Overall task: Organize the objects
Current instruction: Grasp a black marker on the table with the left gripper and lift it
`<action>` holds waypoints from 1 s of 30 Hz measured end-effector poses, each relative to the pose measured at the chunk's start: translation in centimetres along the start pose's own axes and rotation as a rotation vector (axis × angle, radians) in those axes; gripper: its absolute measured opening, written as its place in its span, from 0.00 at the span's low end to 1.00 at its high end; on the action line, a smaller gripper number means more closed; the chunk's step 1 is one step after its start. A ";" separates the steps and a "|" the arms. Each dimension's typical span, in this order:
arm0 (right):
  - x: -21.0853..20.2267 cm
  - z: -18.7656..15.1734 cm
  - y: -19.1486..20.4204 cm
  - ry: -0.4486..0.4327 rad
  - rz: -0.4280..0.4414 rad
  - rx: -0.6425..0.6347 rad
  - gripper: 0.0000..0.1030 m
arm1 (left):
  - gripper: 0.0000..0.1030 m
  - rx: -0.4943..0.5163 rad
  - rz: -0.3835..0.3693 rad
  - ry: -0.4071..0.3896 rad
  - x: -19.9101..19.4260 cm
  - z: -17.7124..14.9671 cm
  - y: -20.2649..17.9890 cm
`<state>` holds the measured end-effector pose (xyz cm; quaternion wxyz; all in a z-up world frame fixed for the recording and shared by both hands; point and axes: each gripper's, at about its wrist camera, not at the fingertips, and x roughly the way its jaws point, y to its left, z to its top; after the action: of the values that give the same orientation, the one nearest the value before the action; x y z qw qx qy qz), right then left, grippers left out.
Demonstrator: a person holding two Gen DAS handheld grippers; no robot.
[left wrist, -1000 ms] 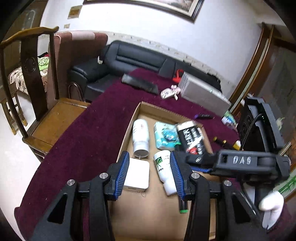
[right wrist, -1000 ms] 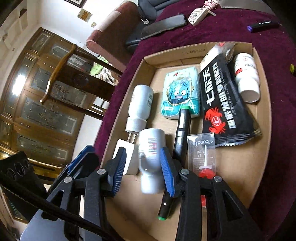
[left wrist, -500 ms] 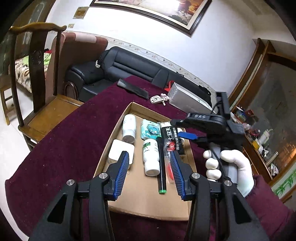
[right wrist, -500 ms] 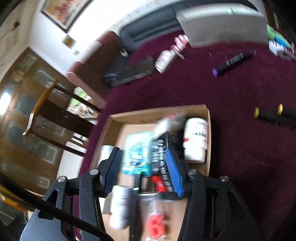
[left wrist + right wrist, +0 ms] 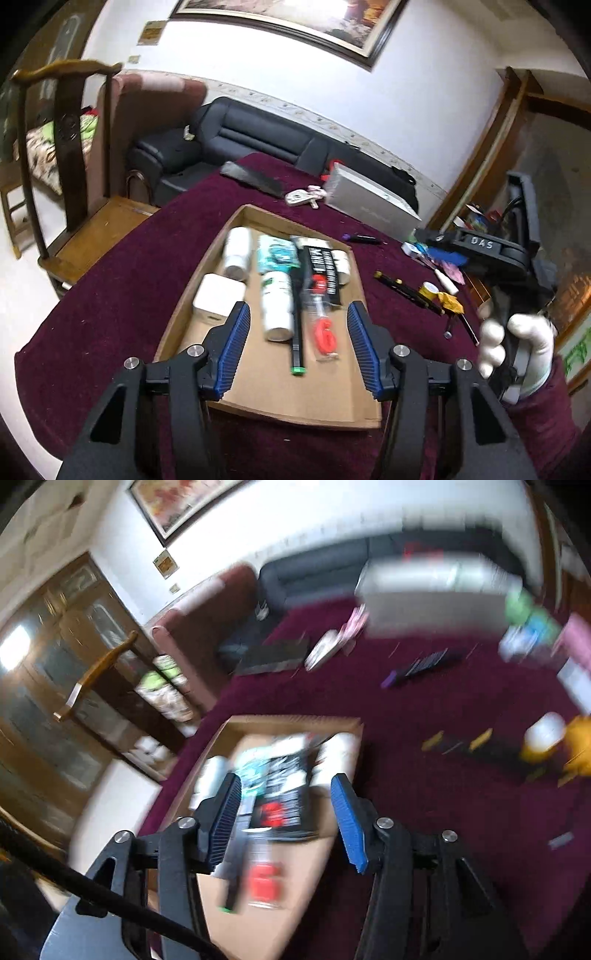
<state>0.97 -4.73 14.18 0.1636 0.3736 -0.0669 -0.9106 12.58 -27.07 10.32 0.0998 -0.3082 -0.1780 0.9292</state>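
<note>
Cardboard tray [image 5: 369, 400] lies centre frame in the left wrist view, on the maroon tablecloth [image 5: 122, 295]. Loaded inside it: two white bottles [image 5: 275, 306], a white square box [image 5: 218, 297], a teal packet [image 5: 277, 254], a black snack packet [image 5: 320, 271], a black pen with a green end [image 5: 297, 332], a clear sachet with a red candle [image 5: 325, 332], and a further white container at the tray's upper right corner.

Left gripper [image 5: 295, 341] hangs above the tray's near end. Its jaws are opening, about half apart, with nothing between the pads. Right gripper [image 5: 286, 818] also stands about half open and empty; its view is heavily blurred. In the left view it appears at the right edge, carried by a white-gloved hand [image 5: 517, 343], clear of the tray.

Outstanding, right of the tray on the cloth: a black-and-yellow pen [image 5: 404, 290], a purple-ended marker [image 5: 360, 239], a small yellow item [image 5: 430, 290], and mixed small articles further right. Keys [image 5: 304, 195], a dark flat object [image 5: 253, 177] and a silver box [image 5: 369, 205] sit at upper centre.

Assessment: the task appears well advanced but incomplete; several loose items remain to be collected.
</note>
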 end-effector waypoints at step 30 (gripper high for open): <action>-5.4 -7.6 -30.9 -0.240 -0.098 0.603 0.93 | 0.52 0.269 -0.148 0.315 21.1 2.2 -20.7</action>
<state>2.27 26.08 4.77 -0.0076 0.2981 -0.3343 -0.8941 -3.91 -2.43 8.79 0.2344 -0.4197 -0.0570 0.8750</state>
